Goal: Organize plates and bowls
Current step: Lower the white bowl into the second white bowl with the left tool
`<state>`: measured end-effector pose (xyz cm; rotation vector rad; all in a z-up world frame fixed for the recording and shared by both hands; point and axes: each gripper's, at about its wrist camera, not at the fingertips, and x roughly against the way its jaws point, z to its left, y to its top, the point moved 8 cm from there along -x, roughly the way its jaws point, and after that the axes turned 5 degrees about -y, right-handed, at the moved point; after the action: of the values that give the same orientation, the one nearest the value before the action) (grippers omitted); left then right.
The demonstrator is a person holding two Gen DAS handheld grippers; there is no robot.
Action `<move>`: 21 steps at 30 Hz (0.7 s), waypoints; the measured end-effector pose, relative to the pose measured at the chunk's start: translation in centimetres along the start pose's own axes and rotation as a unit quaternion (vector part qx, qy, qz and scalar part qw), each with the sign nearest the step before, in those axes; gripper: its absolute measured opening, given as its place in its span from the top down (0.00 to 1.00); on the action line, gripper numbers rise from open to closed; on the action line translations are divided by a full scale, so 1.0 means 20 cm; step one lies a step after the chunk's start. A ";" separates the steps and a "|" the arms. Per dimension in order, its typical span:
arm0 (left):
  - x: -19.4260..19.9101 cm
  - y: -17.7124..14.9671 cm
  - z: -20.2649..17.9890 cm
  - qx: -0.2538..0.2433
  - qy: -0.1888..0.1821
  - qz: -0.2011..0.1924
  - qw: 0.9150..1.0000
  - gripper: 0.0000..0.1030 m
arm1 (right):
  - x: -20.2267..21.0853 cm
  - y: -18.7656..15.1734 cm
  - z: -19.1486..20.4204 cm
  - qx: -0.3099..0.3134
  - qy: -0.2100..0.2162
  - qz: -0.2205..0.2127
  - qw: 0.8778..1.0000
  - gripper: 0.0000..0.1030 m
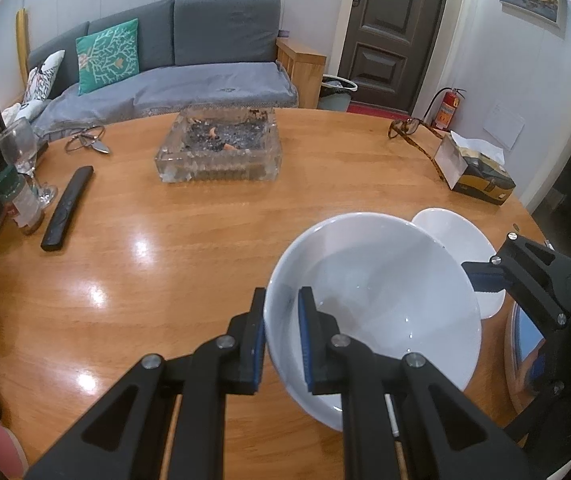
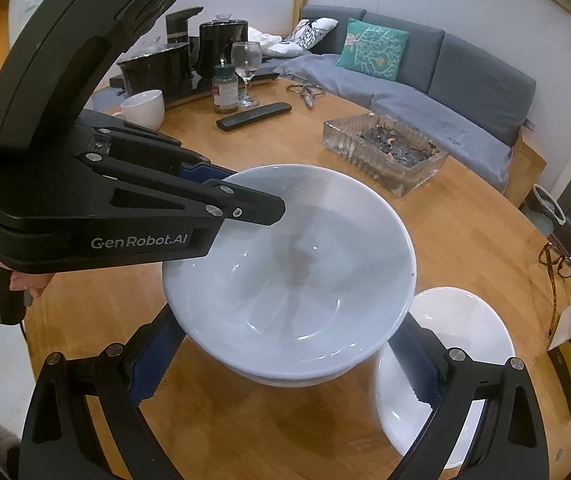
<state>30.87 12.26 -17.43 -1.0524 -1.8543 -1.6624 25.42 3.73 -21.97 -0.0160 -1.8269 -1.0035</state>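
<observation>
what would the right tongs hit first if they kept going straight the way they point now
Most likely the large white bowl: it sits right between and ahead of the open right tongs, blocking the line forward. Depth is hard to judge in the fisheye view, so contact could come at its underside or rim.

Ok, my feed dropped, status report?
Left gripper shut on big bowl rim. Right gripper open beneath it. Small bowl close beside.
</observation>
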 end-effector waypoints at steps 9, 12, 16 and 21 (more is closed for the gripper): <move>0.01 0.00 -0.01 -0.005 0.008 -0.003 1.000 0.88 | 0.00 -0.02 -0.01 -0.011 0.007 0.006 1.000 0.08; 0.01 0.00 -0.01 -0.006 0.009 -0.003 1.000 0.88 | 0.00 -0.03 -0.01 -0.009 0.004 0.006 1.000 0.08; 0.02 0.00 0.00 0.001 0.003 -0.005 1.000 0.88 | 0.01 -0.02 -0.02 -0.007 0.000 0.002 1.000 0.08; 0.06 0.03 0.00 0.005 0.000 -0.017 1.000 0.88 | 0.08 -0.01 -0.02 0.002 -0.007 -0.018 1.000 0.09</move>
<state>30.64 12.59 -16.17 -1.0216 -1.8891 -1.6710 24.87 2.73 -20.79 0.0125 -1.8475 -1.0273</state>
